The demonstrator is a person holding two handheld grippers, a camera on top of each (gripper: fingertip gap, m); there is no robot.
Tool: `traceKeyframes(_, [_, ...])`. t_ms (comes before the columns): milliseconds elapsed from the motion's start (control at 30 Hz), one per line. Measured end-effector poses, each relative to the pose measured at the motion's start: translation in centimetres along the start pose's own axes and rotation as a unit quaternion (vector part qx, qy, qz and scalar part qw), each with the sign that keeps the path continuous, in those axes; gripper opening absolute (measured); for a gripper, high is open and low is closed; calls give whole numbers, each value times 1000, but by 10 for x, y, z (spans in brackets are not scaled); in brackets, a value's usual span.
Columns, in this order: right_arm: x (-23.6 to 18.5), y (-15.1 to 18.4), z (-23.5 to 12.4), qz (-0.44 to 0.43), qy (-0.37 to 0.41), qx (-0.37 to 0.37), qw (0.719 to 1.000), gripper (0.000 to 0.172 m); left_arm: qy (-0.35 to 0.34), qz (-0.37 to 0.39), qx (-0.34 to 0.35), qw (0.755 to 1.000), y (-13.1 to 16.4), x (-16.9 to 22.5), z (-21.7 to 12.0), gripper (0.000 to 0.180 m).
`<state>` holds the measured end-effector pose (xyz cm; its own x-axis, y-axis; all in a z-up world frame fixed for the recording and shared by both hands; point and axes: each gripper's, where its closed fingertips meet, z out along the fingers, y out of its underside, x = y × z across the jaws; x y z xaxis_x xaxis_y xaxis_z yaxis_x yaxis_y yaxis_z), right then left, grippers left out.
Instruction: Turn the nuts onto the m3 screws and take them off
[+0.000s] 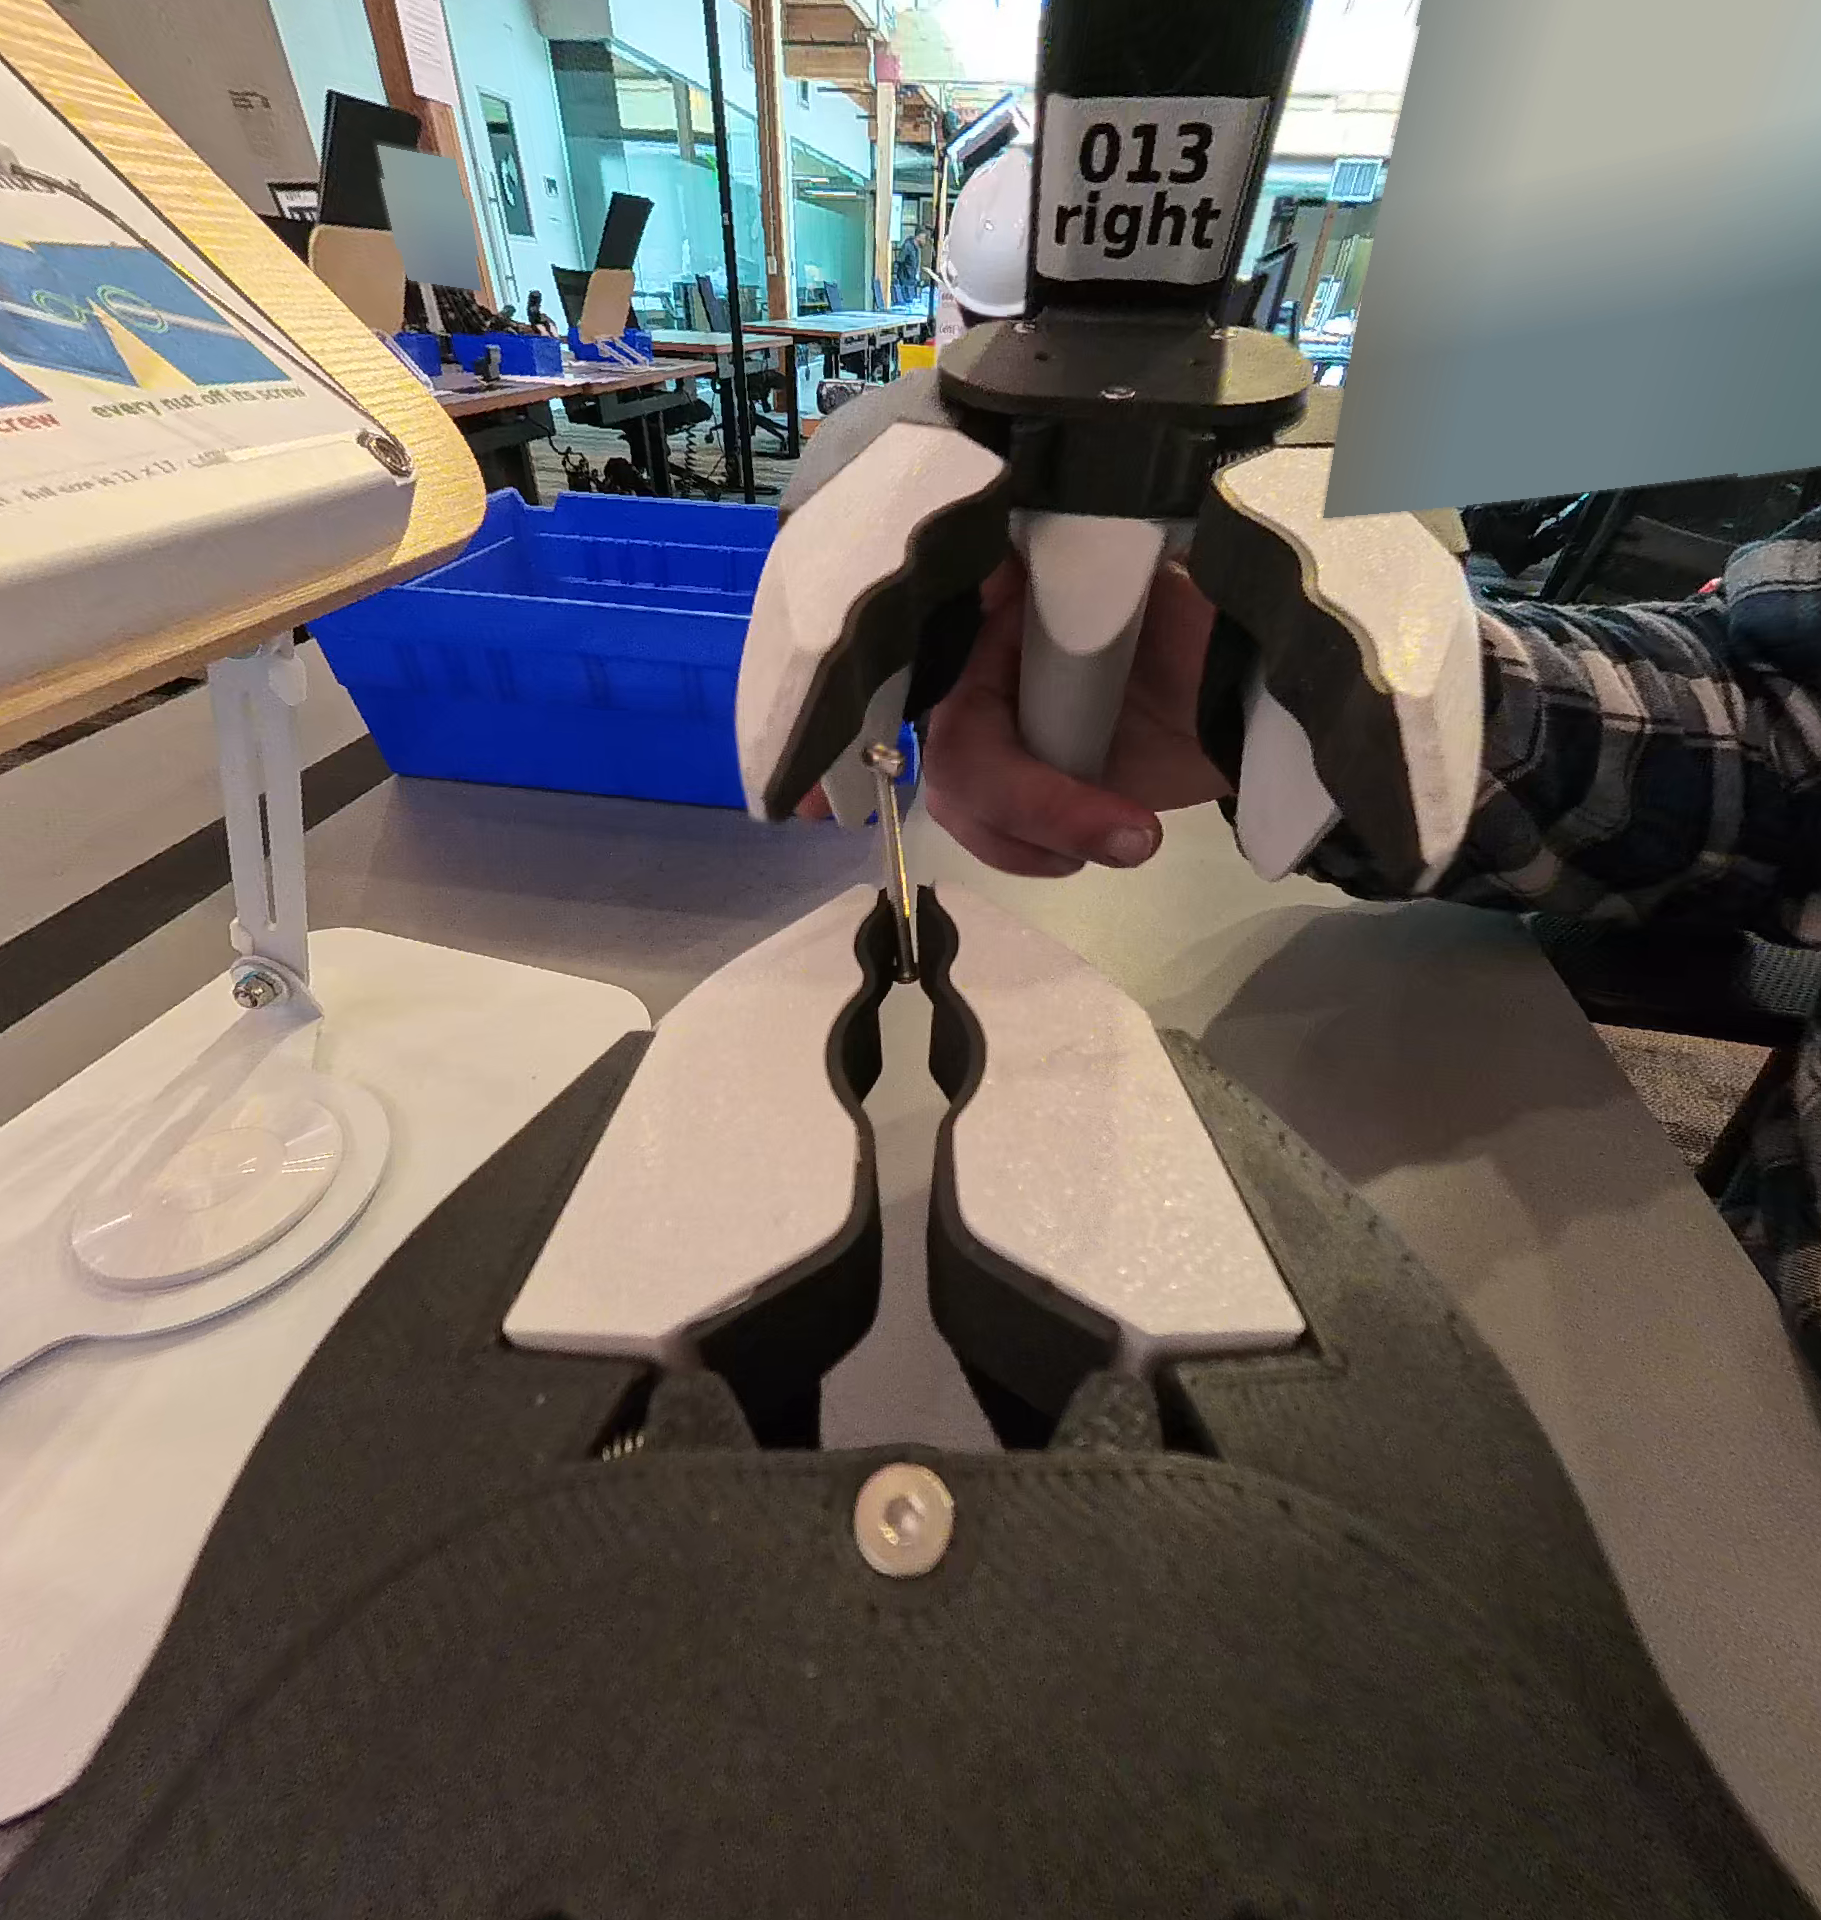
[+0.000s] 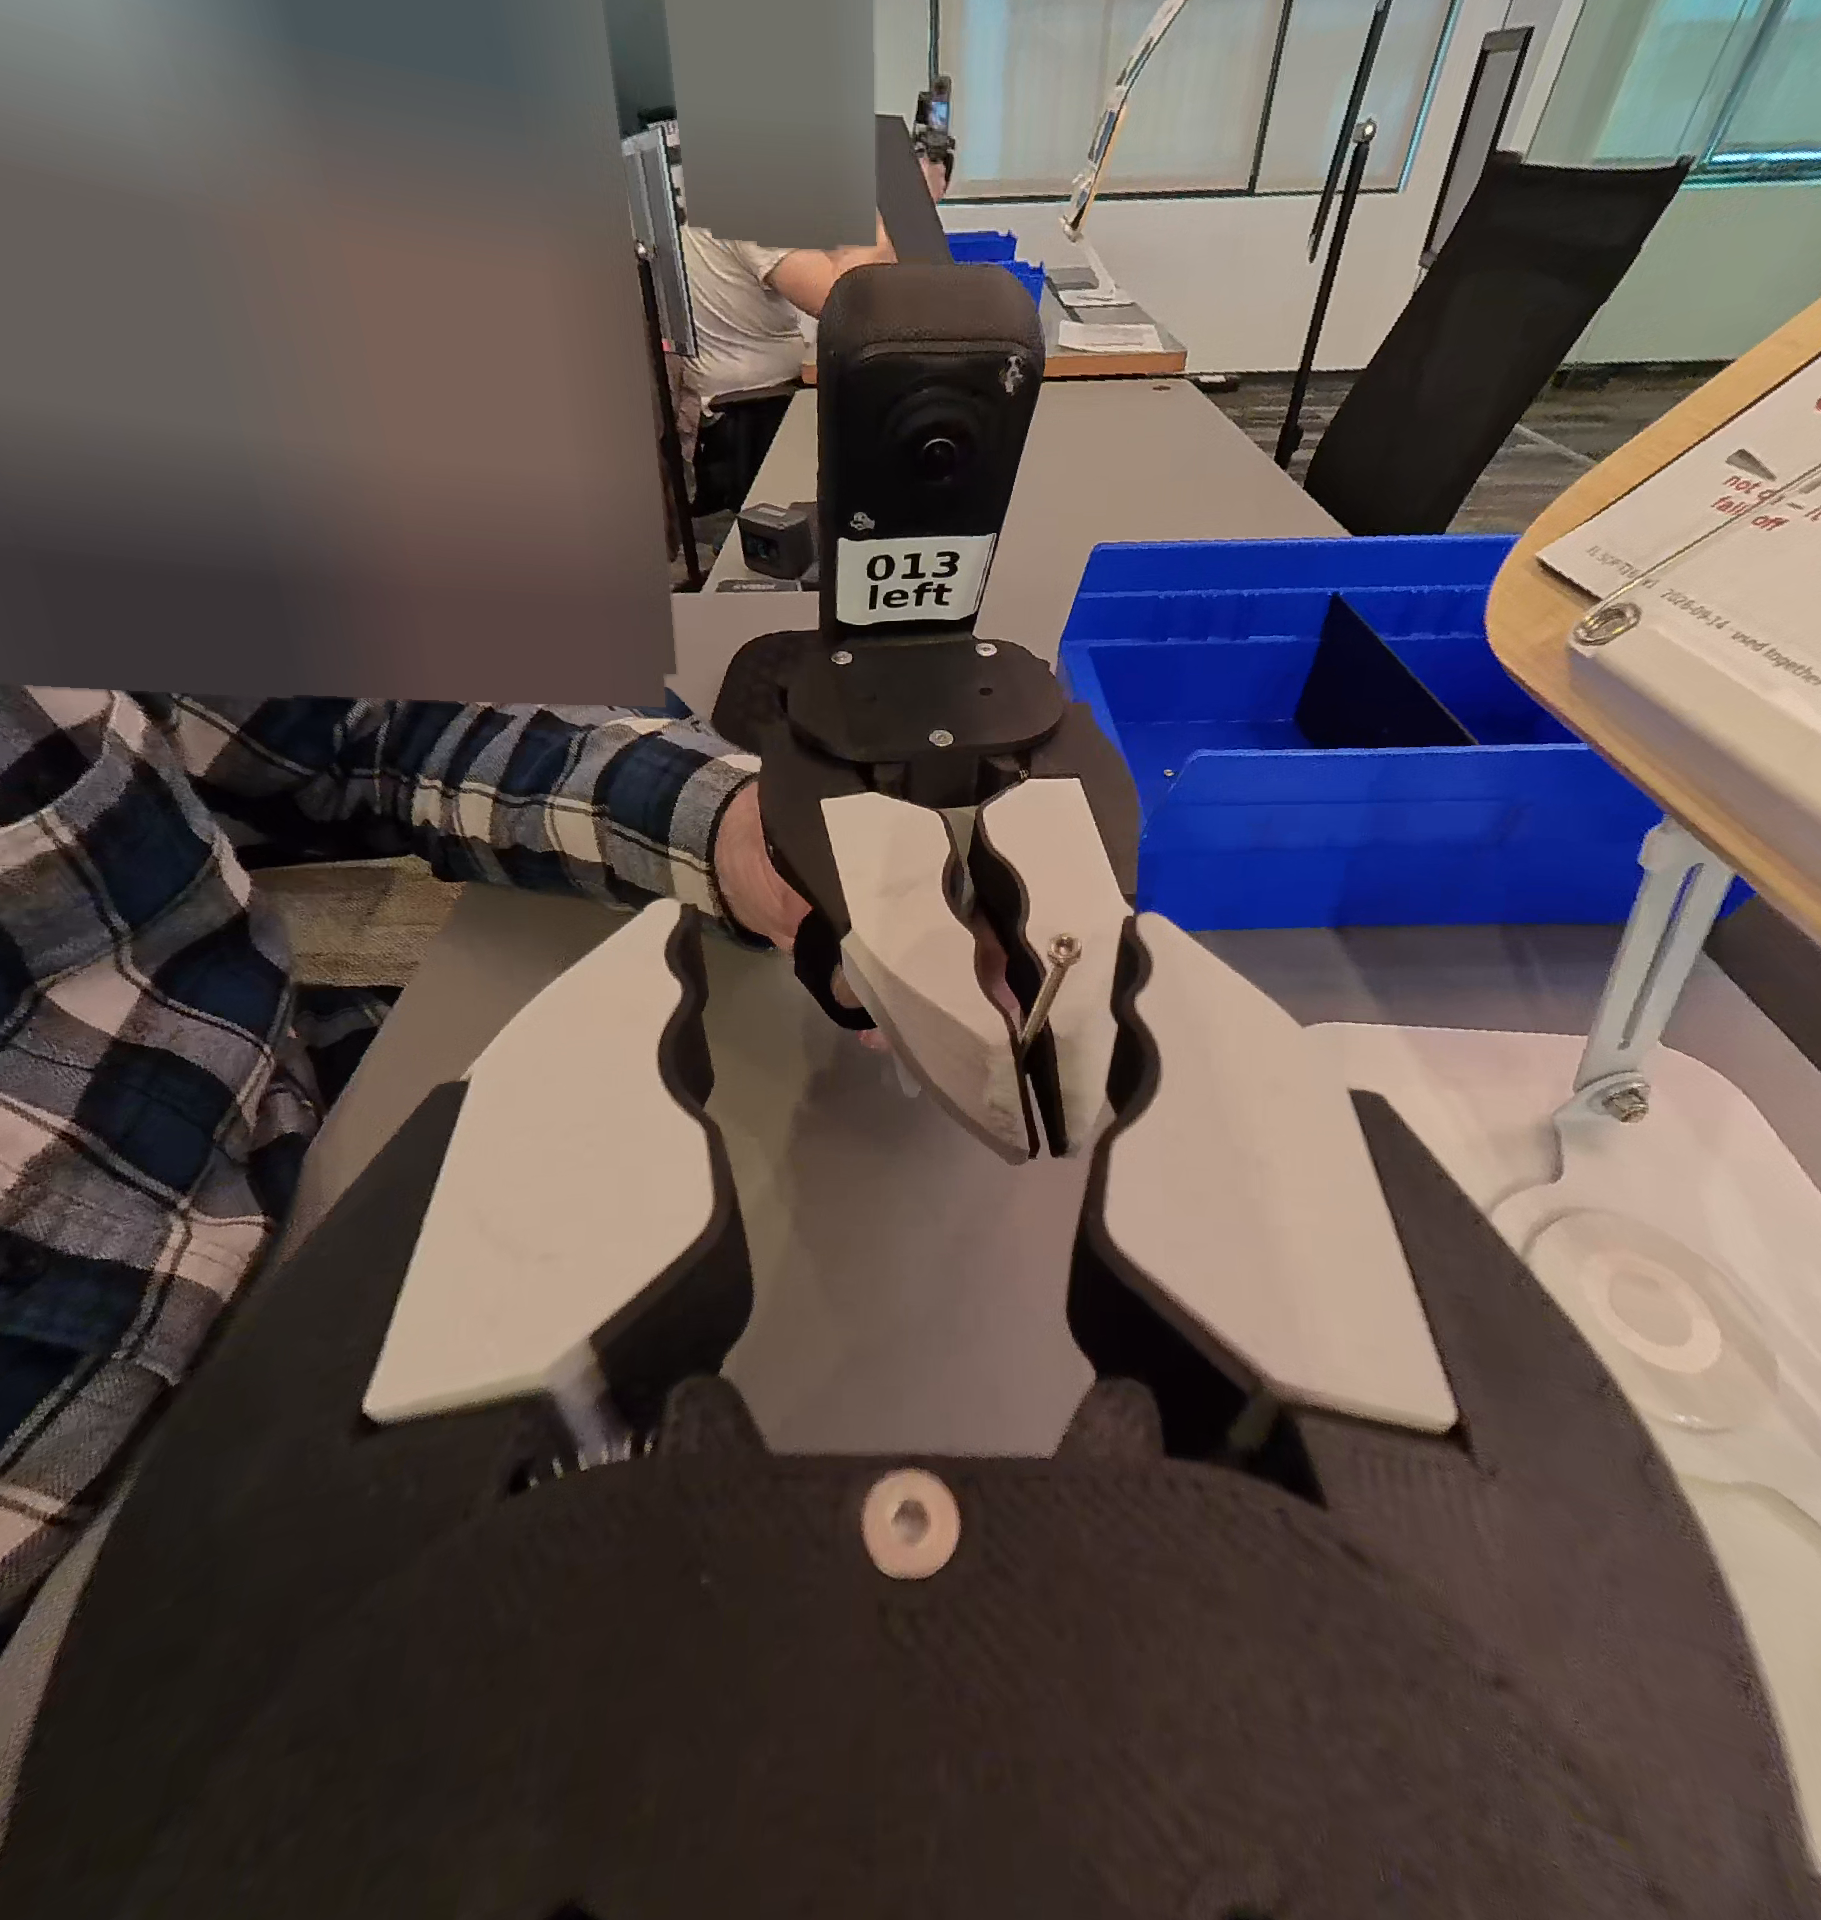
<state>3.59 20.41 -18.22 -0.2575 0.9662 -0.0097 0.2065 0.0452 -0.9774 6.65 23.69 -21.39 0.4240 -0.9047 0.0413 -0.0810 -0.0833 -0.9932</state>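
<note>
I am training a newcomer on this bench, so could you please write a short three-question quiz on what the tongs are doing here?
1. What do the left tongs hold?
2. True or false: the right tongs are shut.
3. The blue bin stands: A) on the stand; B) on the table.

Key: 1. A metal screw, head up. 2. False, they are wide open. 3. B.
</note>
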Motion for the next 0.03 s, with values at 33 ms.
traceKeyframes(33, [0, -2, -2, -5, 5, 5, 1000, 75, 1, -1, 0, 1000, 0, 0, 0, 3])
